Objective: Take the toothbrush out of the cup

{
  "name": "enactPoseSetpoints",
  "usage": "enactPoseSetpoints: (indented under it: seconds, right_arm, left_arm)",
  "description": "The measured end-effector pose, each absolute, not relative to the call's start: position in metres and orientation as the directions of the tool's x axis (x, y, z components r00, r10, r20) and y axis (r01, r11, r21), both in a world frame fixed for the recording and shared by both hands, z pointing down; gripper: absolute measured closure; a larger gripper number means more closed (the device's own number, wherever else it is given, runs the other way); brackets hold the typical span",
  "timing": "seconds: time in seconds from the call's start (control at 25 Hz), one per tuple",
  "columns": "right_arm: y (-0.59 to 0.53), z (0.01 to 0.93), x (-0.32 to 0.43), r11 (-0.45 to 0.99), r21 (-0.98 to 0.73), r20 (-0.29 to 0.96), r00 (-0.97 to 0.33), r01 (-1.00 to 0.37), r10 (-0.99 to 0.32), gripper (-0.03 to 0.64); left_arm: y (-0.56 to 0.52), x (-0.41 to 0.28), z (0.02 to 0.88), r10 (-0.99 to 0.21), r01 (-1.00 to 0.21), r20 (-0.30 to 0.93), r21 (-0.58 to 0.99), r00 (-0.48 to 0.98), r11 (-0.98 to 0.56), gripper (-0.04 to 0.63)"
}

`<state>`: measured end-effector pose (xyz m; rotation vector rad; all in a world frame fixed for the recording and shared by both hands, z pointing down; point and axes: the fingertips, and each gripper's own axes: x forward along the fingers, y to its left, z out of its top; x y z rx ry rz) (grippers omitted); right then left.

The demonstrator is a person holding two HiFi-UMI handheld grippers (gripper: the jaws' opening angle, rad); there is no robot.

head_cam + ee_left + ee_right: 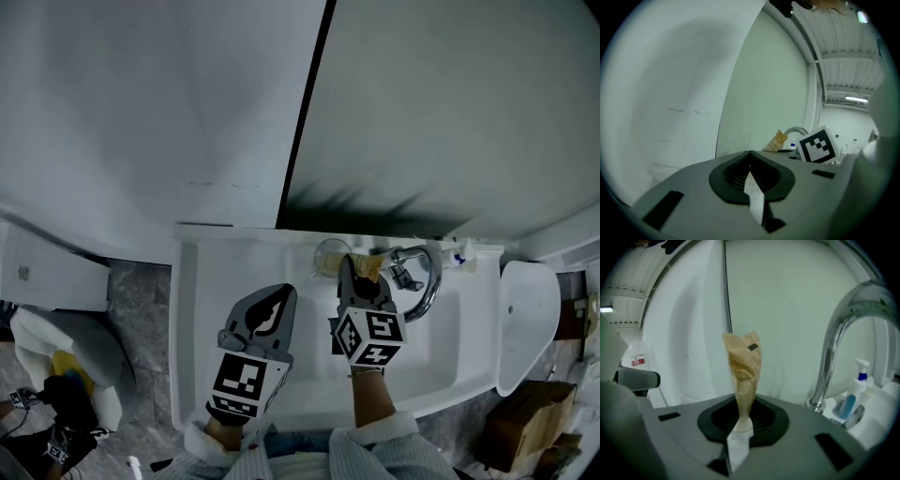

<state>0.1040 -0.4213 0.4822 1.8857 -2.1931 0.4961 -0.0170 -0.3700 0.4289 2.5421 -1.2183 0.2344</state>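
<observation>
Right gripper (738, 426) pinching brown toothbrush packet (743, 373), faucet (830, 350) beside

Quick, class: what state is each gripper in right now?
Left gripper: closed, nothing held.
Right gripper: closed on the brown paper packet.

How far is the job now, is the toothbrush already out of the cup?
Done: the right hand-held gripper is shut on the paper-wrapped toothbrush. In hand: the pull-out; it shows beside the cup, whether fully clear I cannot tell. Left: carry it away.
</observation>
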Motion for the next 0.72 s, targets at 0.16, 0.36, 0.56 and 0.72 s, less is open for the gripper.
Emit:
enactPoseSetpoints:
  seconds: [0.16,0.36,0.56,0.72]
  right_arm:
    - [-0.420,0.475,0.103,0.140,-0.109,0.355,-0.170,-0.984,-0.919,0.569]
    - [-0.415,0.463,0.104,0.149,-0.103,0.327,-0.175,-0.984,-0.929,0.569]
    - [-0.405,0.444,0.106,0.165,-0.099,0.285,-0.187,-0.981,-0.940,0.569]
    - [-0.395,0.430,0.108,0.180,-0.099,0.254,-0.200,-0.979,-0.946,0.569]
  left_arm:
    - [-0.366,-0.017,0.423,-0.736,-0.784,0.271,0.195,0.620,-0.589,0.578]
    - [-0.360,-0.015,0.414,-0.746,-0.790,0.260,0.172,0.613,-0.588,0.578]
    - [-0.347,-0.011,0.403,-0.759,-0.796,0.241,0.145,0.605,-0.588,0.578]
    - [-0.336,-0.007,0.391,-0.772,-0.803,0.220,0.128,0.596,-0.583,0.578]
